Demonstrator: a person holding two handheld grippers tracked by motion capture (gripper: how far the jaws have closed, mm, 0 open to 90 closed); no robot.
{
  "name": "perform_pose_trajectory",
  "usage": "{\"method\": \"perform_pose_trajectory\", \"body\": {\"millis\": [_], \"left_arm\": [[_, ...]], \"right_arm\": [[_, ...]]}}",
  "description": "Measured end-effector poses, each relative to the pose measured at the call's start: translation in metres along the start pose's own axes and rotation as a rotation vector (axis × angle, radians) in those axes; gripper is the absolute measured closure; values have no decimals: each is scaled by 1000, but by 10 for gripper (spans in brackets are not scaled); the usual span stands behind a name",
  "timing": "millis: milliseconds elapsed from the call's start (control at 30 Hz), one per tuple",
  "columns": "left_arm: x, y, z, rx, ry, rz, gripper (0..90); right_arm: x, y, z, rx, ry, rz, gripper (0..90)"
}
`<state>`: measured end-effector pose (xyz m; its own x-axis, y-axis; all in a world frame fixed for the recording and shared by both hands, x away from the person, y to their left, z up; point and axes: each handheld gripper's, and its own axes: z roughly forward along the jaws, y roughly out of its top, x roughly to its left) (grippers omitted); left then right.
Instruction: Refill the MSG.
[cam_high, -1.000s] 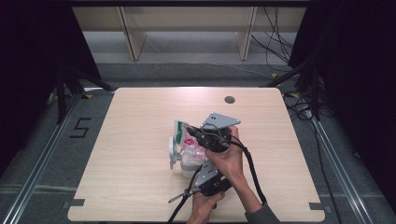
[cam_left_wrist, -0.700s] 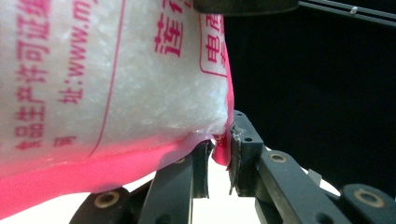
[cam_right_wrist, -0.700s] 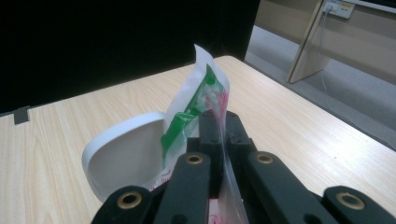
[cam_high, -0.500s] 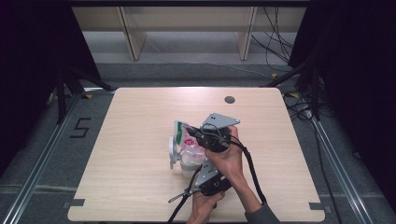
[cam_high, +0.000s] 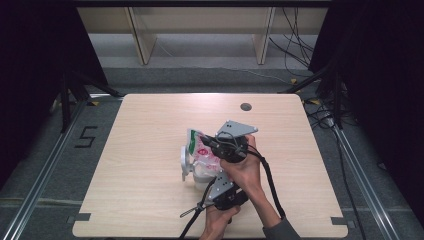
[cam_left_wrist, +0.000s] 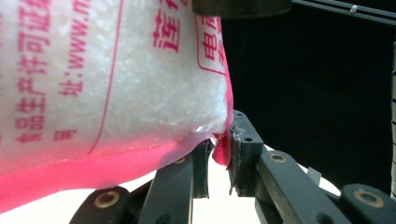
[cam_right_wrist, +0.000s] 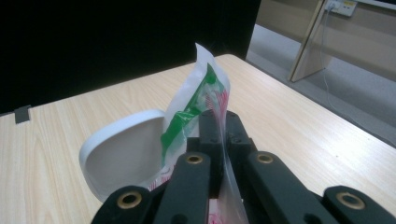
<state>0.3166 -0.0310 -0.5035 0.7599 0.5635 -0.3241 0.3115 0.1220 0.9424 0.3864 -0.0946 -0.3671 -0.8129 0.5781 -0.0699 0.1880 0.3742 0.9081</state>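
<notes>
Between right gripper (cam_right_wrist: 218, 140) pads: bag (cam_right_wrist: 205, 100) top edge, clamped. Left gripper (cam_left_wrist: 223, 156) pinches bag's bottom red seam. Bag held over white container (cam_high: 192, 167), table (cam_high: 140, 200) centre, lid (cam_right_wrist: 126, 154) at 9 o'clock, likely for pouring.
</notes>
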Motion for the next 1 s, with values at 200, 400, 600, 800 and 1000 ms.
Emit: {"method": "perform_pose_trajectory", "body": {"millis": [200, 400, 600, 800, 1000], "left_arm": [[0, 1, 0, -4, -2, 0, 793], [2, 0, 0, -9, -9, -7, 794], [2, 0, 0, -5, 1, -10, 794], [1, 1, 1, -7, -6, -7, 795], [3, 0, 2, -14, -13, -10, 796]], "right_arm": [[0, 0, 0, -3, 8, 4, 896], [2, -1, 2, 8, 4, 5, 895], [3, 0, 2, 7, 11, -25, 895], [3, 1, 1, 13, 17, -10, 895], [5, 2, -1, 8, 7, -10, 895]]}}
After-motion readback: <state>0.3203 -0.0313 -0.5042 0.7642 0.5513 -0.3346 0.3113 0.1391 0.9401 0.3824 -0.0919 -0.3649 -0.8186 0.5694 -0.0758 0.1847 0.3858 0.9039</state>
